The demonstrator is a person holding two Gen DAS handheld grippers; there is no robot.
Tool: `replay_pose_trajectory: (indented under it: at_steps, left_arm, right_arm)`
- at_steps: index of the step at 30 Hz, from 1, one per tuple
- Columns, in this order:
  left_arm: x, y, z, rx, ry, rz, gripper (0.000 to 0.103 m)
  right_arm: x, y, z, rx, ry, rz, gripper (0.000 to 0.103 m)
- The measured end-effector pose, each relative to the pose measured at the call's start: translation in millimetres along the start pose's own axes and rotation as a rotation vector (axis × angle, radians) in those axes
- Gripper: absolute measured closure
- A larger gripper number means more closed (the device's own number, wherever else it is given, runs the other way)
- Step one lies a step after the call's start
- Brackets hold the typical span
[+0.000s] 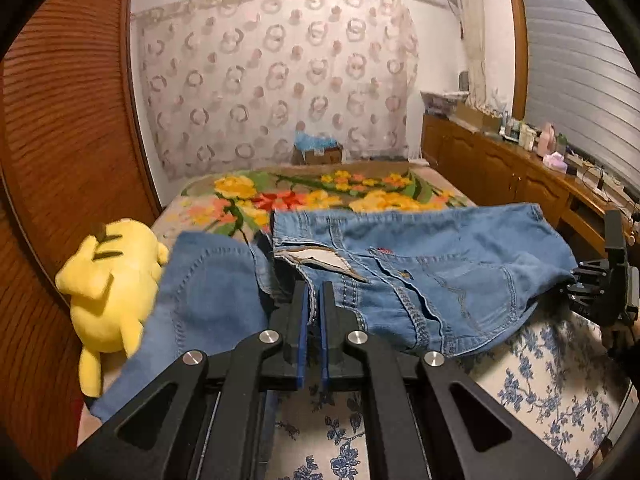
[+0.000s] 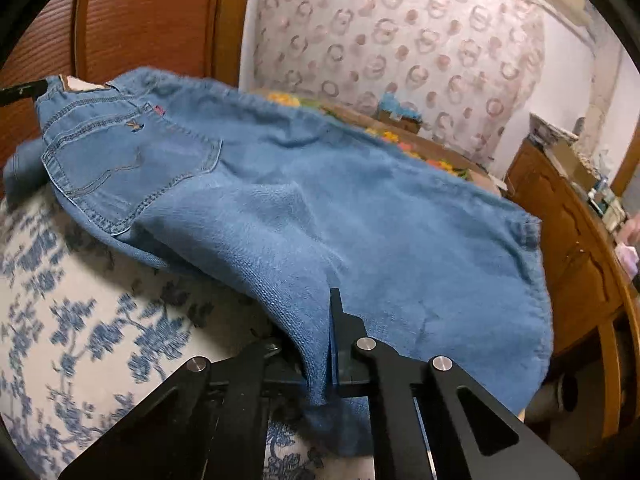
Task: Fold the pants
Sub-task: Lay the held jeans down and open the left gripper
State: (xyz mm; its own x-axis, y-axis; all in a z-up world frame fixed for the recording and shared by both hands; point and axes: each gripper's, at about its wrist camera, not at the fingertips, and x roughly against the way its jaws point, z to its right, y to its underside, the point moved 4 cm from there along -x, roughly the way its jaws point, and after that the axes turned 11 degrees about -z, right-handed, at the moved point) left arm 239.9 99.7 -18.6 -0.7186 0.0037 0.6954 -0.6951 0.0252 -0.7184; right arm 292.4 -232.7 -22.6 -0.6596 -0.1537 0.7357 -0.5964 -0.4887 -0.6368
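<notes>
Blue denim pants (image 1: 420, 264) hang stretched above the bed, waistband and back pocket facing up. My left gripper (image 1: 315, 292) is shut on the waistband near the open fly. In the right wrist view the pants (image 2: 320, 200) spread wide, and my right gripper (image 2: 329, 300) is shut on a fold of the denim, which drapes over its left finger. The right gripper (image 1: 600, 284) also shows at the right edge of the left wrist view, holding the far end of the pants.
A yellow plush toy (image 1: 108, 284) lies at the left on the bed. The bed has a blue floral sheet (image 1: 540, 384) and a bright flowered blanket (image 1: 320, 196). A wooden cabinet (image 1: 500, 168) with clutter runs along the right. A slatted wooden door (image 1: 60, 120) stands at the left.
</notes>
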Motion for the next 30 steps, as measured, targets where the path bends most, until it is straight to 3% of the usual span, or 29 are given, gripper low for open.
replay_pose_trajectory:
  at_steps: [10,16,24,30]
  left_arm:
    - [58.7,5.6,-7.5,0.001,-0.013,0.097,0.098]
    - [100.0,32.7,-20.3,0.023,-0.014,0.124,0.098]
    - [129.9,99.8,-35.1,0.041,-0.012,0.067,0.098]
    - [104.3,145.2,-34.0,0.061,0.000,-0.063,0.098]
  right_arm:
    - [48.6,17.1,-8.4,-0.002,-0.022,0.059,0.097]
    - [78.2,48.5,-30.4,0.046,-0.058,0.079,0.097]
    - [109.8,97.3,-50.4,0.064,-0.142,0.065,0.097]
    - [96.9,112.6,-40.8,0.022,-0.211,0.013,0.097]
